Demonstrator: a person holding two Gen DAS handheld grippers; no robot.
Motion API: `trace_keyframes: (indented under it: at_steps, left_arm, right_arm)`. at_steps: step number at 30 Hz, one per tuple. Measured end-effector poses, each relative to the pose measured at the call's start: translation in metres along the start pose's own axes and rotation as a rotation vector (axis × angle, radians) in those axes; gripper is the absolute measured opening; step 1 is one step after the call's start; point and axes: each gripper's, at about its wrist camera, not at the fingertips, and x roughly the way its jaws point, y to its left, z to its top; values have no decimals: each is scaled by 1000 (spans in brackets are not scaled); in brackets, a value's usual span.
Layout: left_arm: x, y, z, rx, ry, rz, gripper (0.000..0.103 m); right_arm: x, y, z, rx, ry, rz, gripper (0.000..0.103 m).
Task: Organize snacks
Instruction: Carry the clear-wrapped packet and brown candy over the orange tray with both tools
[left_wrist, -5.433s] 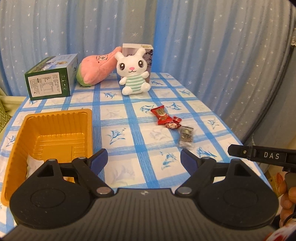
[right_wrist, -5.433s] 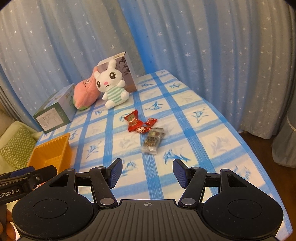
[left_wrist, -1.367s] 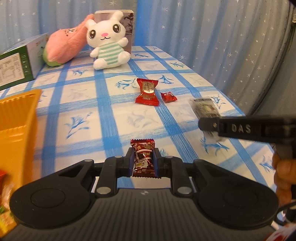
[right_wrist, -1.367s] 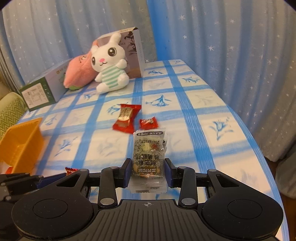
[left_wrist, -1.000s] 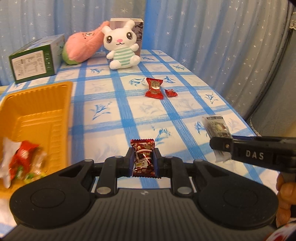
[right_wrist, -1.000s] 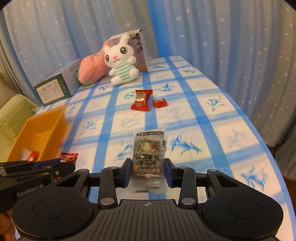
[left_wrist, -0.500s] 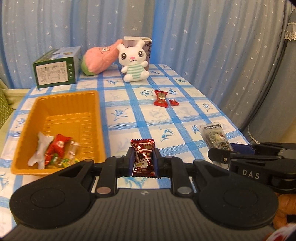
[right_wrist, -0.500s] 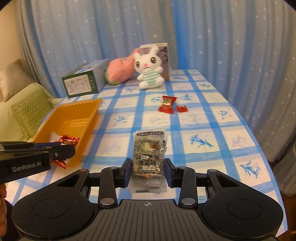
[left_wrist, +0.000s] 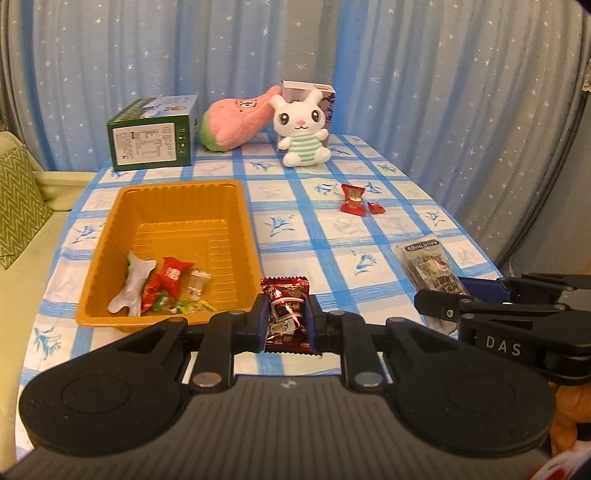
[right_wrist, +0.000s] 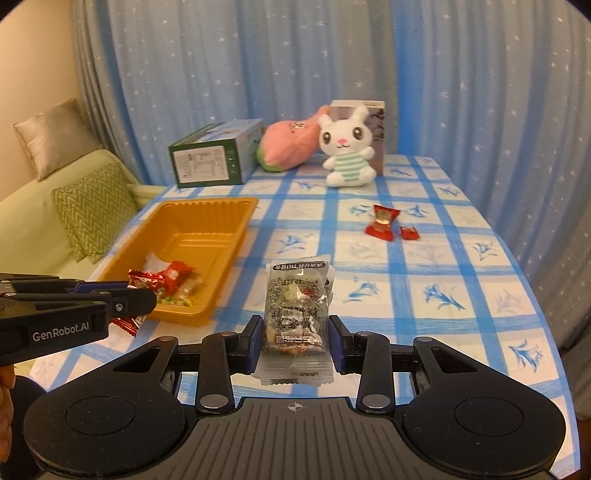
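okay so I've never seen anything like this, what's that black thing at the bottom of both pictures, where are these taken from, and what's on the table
The black shapes are hand-held two-finger grippers, one in each of a person's hands, each with a camera looking forward along its fingers. One picture is from the left gripper, shut on a dark red candy packet. The other is from the right gripper, shut on a clear snack packet. On the blue-checked tablecloth sit an orange tray holding a few sweets, a larger red candy beside a small red candy, a green box, a pink plush and a white bunny plush.
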Motion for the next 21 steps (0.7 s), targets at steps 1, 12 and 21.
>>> trace_keyframes:
  at_steps: [1,12,21]
  left_arm:
    - [-1,2,0,-3,0,3,18]
    - [-7,23,-4,-32,2,34,18]
    - [-10,38,-3,-53,-1,59,18]
  right_arm:
    - [0,3,1,-4,0,4,37]
    - [6,23,5,-36,5,41,37]
    - [16,36,8,-54,11,65,37]
